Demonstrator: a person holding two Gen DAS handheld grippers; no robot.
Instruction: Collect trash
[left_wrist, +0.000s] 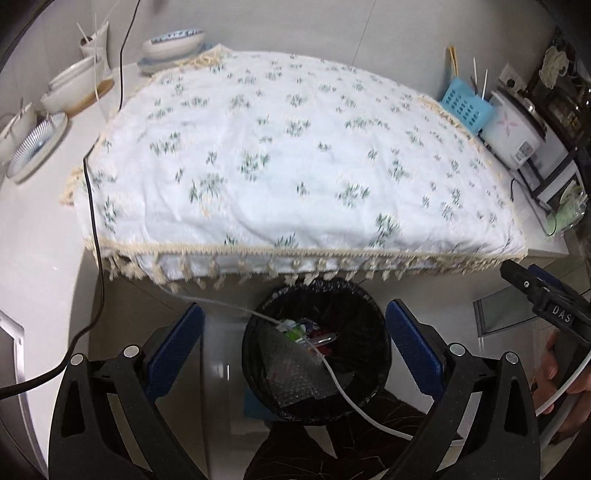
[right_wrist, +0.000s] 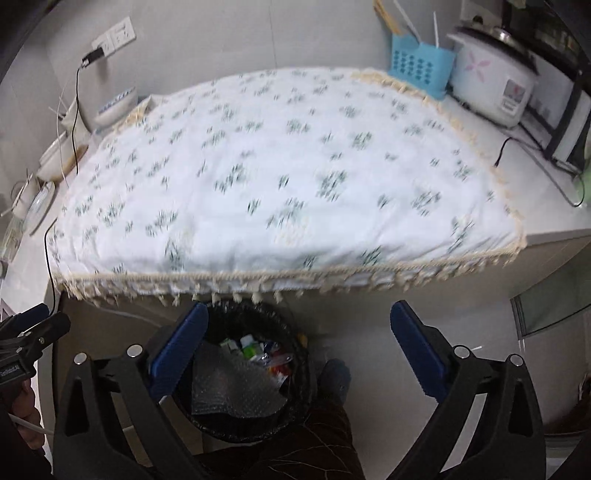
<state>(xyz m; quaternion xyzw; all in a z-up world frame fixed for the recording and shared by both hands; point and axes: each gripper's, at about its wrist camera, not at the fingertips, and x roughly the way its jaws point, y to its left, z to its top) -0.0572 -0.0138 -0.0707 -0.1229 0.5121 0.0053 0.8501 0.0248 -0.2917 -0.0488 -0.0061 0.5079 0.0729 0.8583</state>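
Observation:
A round trash bin (left_wrist: 369, 314) with a black liner stands on the floor under the table's front edge. It holds bubble wrap (left_wrist: 295, 373) and several colourful wrappers (left_wrist: 306, 332). The bin also shows in the right wrist view (right_wrist: 295, 332), with bubble wrap (right_wrist: 229, 387) and wrappers (right_wrist: 258, 349) inside. My left gripper (left_wrist: 295, 354) is open and empty, directly above the bin. My right gripper (right_wrist: 295, 350) is open and empty, above the bin's right side. The white floral tablecloth (left_wrist: 295, 155) shows no loose trash on it.
Bowls and plates (left_wrist: 66, 92) stand at the table's back left. A blue utensil basket (left_wrist: 465, 105) and a rice cooker (left_wrist: 513, 129) stand at the back right. A black cable (left_wrist: 90, 206) hangs over the left edge. A white cable (left_wrist: 332, 373) crosses the bin.

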